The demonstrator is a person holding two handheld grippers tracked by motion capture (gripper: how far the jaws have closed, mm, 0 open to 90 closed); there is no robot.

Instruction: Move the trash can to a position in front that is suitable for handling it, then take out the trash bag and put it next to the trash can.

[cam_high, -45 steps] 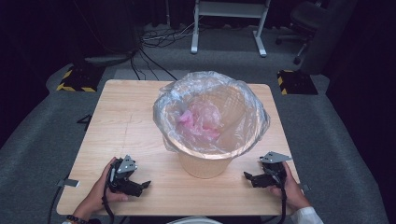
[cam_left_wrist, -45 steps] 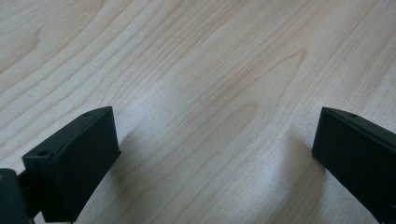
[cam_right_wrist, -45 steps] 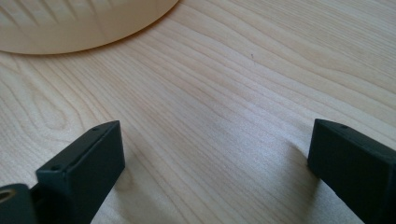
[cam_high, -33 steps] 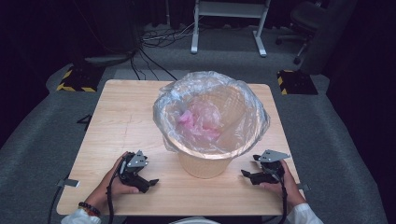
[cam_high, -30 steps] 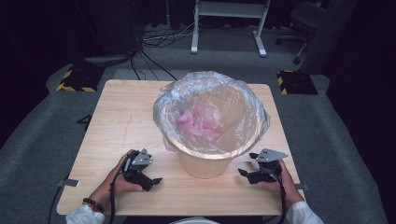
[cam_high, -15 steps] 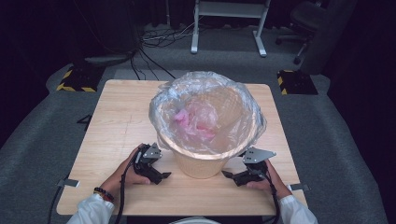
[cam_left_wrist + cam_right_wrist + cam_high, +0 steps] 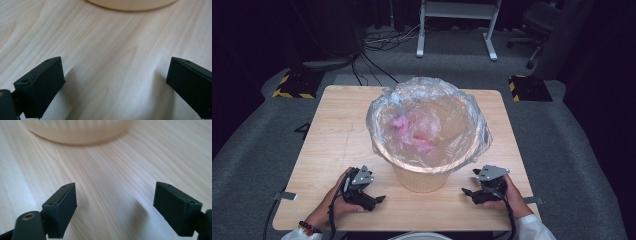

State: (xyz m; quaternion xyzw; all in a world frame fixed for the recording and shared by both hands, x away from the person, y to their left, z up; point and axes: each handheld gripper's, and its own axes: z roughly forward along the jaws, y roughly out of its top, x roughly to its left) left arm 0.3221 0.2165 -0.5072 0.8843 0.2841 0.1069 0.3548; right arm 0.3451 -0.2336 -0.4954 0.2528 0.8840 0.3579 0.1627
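Since earlier: both grippers have slid inward toward the bin
High view: bin (image 7: pixel 424 167) mid-desk (image 7: pixel 337 130), clear liner (image 7: pixel 384 107) draped over its rim; left gripper (image 7: pixel 371 200), right gripper (image 7: pixel 468 192) flank its base
Left gripper view: jaws spread, empty, bin base (image 7: pixel 132 4) ahead
Right gripper view: jaws spread, empty
Handling: liner looks light, limp, slippery; best pinched at its overhang

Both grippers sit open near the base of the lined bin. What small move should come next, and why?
Probably lift both grippers toward the bag's rim. The left gripper and right gripper rest low on the table, jaws wide apart and empty, flanking the bin. The bag's folded-over edge sits well above them.
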